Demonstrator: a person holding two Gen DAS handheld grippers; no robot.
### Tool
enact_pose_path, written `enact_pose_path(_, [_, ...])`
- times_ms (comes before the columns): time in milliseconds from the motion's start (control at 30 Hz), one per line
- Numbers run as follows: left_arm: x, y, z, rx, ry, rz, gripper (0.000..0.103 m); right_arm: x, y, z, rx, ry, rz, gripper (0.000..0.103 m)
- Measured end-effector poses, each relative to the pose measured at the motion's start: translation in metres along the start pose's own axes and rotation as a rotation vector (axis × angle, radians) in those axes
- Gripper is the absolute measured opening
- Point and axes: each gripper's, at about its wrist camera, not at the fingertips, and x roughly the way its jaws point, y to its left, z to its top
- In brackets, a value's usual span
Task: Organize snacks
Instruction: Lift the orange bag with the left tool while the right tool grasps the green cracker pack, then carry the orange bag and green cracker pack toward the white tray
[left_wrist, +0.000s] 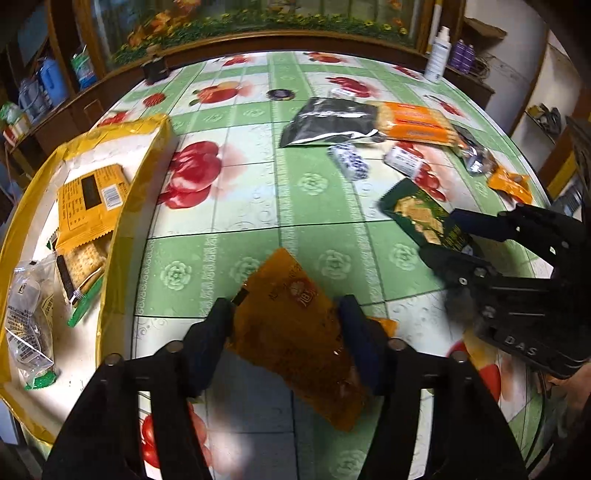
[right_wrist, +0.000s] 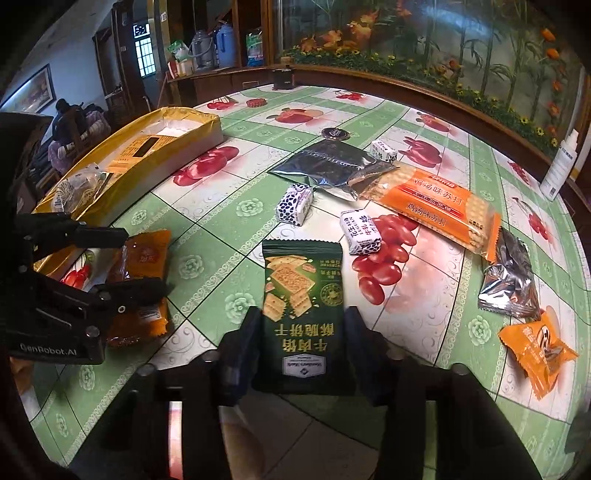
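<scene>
My left gripper (left_wrist: 284, 317) is shut on an orange-brown snack packet (left_wrist: 295, 332) and holds it above the table; it also shows in the right wrist view (right_wrist: 142, 280). My right gripper (right_wrist: 301, 328) is shut on a dark green cracker packet (right_wrist: 303, 302), also seen in the left wrist view (left_wrist: 424, 218). A yellow-rimmed box (left_wrist: 144, 192) at the left holds an orange packet (left_wrist: 90, 199), crackers and clear-wrapped snacks.
On the floral green tablecloth lie a silver-black pouch (right_wrist: 328, 166), a long orange cracker pack (right_wrist: 436, 206), two small white-blue sweets (right_wrist: 295, 203), a foil wrapper (right_wrist: 509, 280) and a small orange packet (right_wrist: 539, 350). A white spray bottle (right_wrist: 561, 162) stands at the far right edge.
</scene>
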Motion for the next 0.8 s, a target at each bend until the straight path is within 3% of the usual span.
enact_pose_path(33, [-0.001,-0.002,-0.002,0.007,-0.004,-0.016,0.047,-0.002,0.002,-0.002,0.01,-0.003,-0.018,0.046])
enact_pose_path(133, [-0.006,0.0,-0.007,-0.009,-0.007,-0.059,0.042,-0.007,0.0,-0.009,0.064,-0.017,-0.015,0.046])
enact_pose_path(333, [-0.022,0.018,-0.016,-0.082,-0.039,-0.141,0.025,-0.033,-0.011,-0.02,0.227,-0.078,0.115,0.046])
enact_pose_path(467, [-0.037,0.027,-0.021,-0.095,-0.074,-0.143,0.022,-0.051,-0.01,-0.022,0.287,-0.119,0.175,0.046])
enact_pose_path(800, [-0.075,0.041,-0.026,-0.104,-0.167,-0.125,0.019,-0.066,0.012,-0.021,0.298,-0.154,0.232,0.045])
